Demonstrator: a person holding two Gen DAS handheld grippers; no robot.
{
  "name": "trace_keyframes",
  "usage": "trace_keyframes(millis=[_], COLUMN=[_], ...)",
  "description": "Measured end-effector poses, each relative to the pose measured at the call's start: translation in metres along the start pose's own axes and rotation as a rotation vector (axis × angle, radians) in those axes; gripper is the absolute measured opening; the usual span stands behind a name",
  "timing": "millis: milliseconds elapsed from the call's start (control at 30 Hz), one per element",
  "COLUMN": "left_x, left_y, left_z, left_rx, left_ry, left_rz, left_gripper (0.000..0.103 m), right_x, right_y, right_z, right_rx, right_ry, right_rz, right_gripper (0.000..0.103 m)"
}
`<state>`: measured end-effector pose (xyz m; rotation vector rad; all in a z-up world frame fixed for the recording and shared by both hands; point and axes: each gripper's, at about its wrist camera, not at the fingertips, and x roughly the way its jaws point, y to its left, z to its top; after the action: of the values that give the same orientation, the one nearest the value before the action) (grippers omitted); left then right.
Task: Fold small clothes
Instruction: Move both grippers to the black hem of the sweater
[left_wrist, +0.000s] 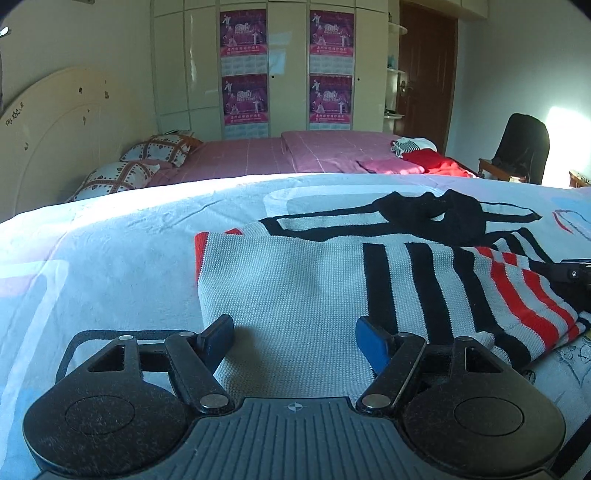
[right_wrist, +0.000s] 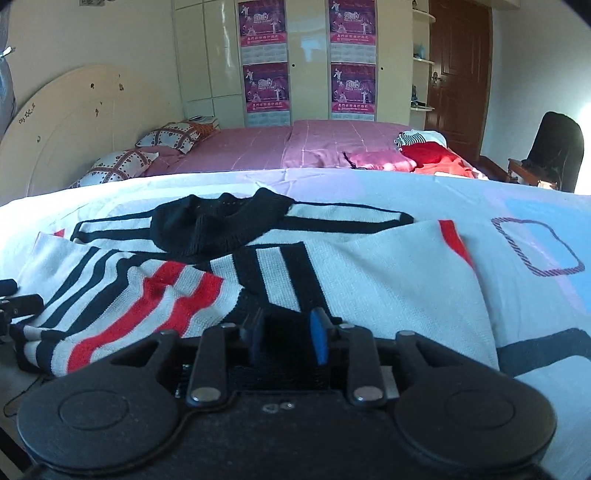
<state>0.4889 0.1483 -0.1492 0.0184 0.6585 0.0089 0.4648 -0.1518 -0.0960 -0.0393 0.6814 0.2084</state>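
A small knitted sweater (left_wrist: 295, 280), white with black and red stripes and a black collar (left_wrist: 428, 214), lies spread on a pale printed sheet (left_wrist: 110, 258). My left gripper (left_wrist: 295, 339) is open, its blue-padded fingers resting over the sweater's white near hem. A striped sleeve (left_wrist: 517, 295) is folded across the right part. In the right wrist view the sweater (right_wrist: 388, 266) lies ahead, and my right gripper (right_wrist: 286, 332) is shut on its black bottom hem. The striped sleeve (right_wrist: 147, 295) lies to its left.
Behind the sheet is a pink bed (left_wrist: 280, 151) with patterned pillows (left_wrist: 159, 147), and red and striped clothes (left_wrist: 432, 158) at its right end. A headboard (left_wrist: 55, 136), a wardrobe with posters (left_wrist: 243, 70), a brown door (left_wrist: 424, 74) and a dark chair (left_wrist: 524, 147) stand beyond.
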Motion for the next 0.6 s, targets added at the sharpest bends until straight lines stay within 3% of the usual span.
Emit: trace_keyframes(millis=[200, 267, 600], left_x=[-0.009, -0.007, -0.019], left_y=[0.003, 0.005, 0.006], left_z=[-0.001, -0.003, -0.006], left_rx=[0.012, 0.007, 0.027], left_ry=[0.008, 0.015, 0.015], left_rz=[0.024, 0.028, 0.049], left_gripper=[0.073, 0.073, 0.073], right_x=[-0.016, -0.008, -0.015], right_y=[0.001, 0.005, 0.003], right_z=[0.004, 0.001, -0.004], right_rx=[-0.004, -0.036, -0.064], right_ry=[-0.024, 0.023, 0.019], right_rz=[0.019, -0.006, -0.039], right_gripper=[0.030, 0.030, 0.032])
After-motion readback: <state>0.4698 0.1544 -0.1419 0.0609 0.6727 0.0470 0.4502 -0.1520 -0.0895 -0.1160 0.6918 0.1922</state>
